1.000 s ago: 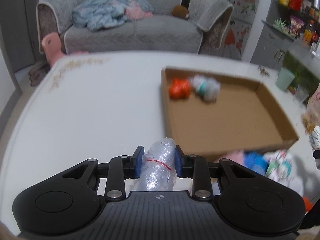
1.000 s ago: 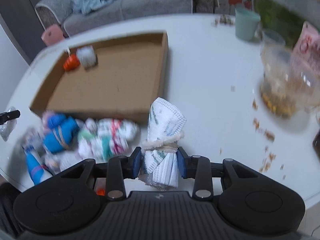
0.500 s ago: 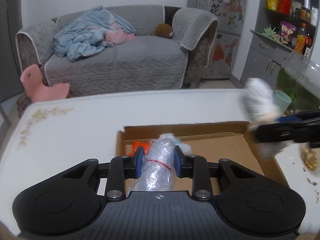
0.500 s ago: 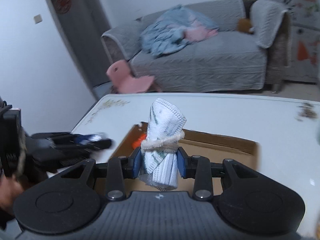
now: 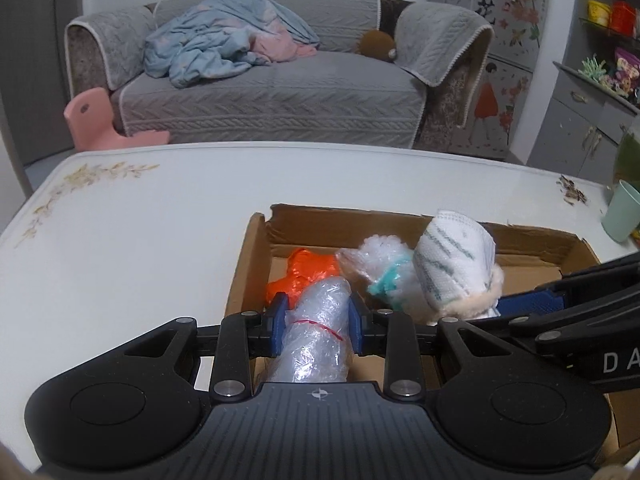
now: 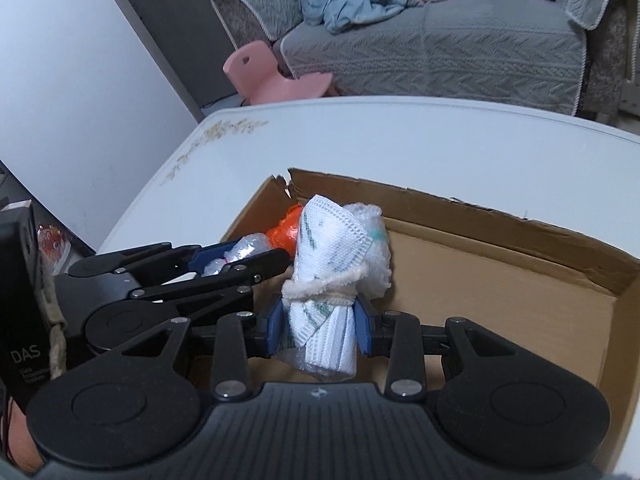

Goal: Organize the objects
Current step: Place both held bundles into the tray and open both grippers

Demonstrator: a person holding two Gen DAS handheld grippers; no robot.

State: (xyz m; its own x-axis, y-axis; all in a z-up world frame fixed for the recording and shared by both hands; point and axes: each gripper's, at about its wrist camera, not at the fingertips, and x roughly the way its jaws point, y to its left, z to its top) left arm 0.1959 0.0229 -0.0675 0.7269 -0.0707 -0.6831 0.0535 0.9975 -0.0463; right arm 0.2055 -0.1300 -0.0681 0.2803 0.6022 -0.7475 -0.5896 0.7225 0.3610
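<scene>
We see the box [image 5: 532, 246] on the white counter [image 5: 140, 248], its near-left corner beside wide bare counter that runs left and far to the rounded edge. Inside, an orange bag [image 5: 306, 274] and a white bundle [image 5: 378, 264] lie in the far-left corner; the right half of the floor is bare. Our left tool [image 5: 317, 322] is clamped on a clear roll [image 5: 320, 340] over the left wall. Our right tool [image 6: 322, 322] is clamped on a cloth roll [image 6: 330, 252], just beside it, over the box.
</scene>
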